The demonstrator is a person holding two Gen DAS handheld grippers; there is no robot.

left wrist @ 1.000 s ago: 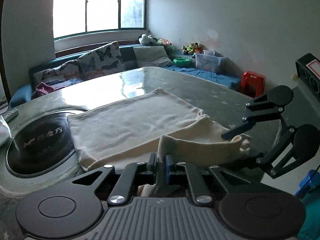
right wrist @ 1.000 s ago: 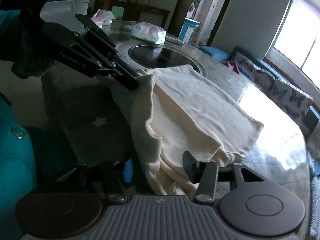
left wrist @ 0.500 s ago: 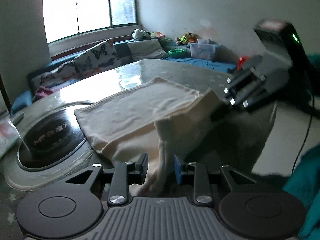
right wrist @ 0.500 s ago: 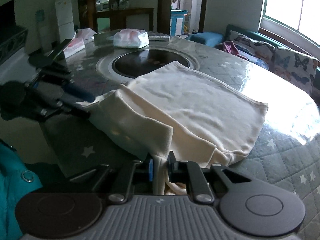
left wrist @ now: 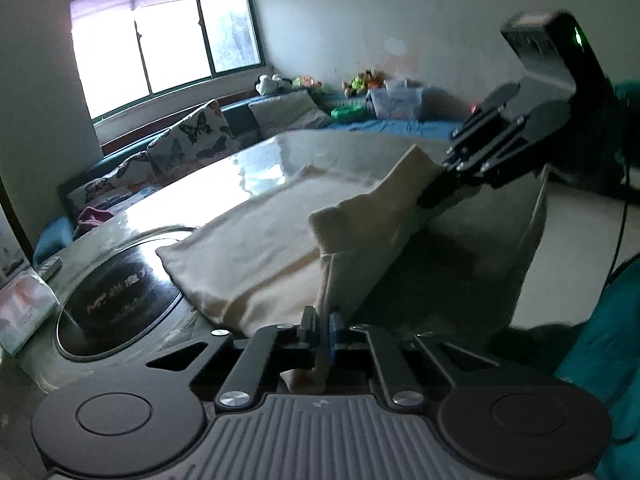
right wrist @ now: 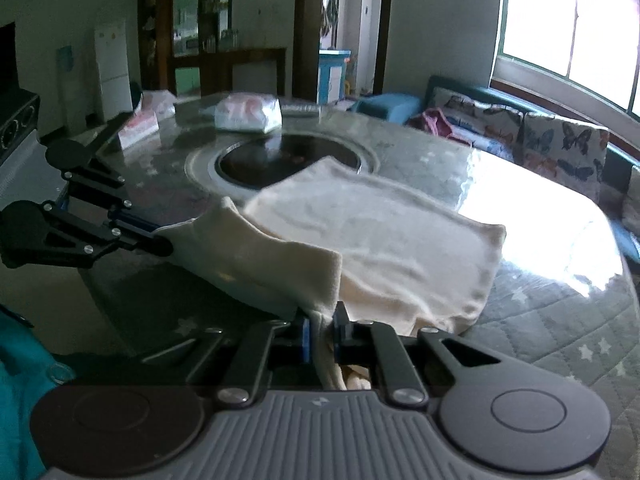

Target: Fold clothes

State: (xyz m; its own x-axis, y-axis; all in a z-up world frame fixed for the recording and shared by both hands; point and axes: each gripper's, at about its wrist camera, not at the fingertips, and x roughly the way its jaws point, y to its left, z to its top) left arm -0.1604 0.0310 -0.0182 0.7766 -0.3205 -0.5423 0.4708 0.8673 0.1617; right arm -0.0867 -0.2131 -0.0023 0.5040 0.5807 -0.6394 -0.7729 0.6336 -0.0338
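— Two corners pinched: your left tongs (left wrist: 322, 326) and right tongs (right wrist: 320, 334) are clamped on the cream garment (right wrist: 372, 232), its near edge lifted off the worktop (right wrist: 560, 320).

— Next?

— Carry that edge toward the far side, keeping it level.

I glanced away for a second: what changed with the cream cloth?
Both hand-held grippers, left and right, have just closed on the near edge of the cream cloth and lifted it off the table. The rest of the cloth stays flat.
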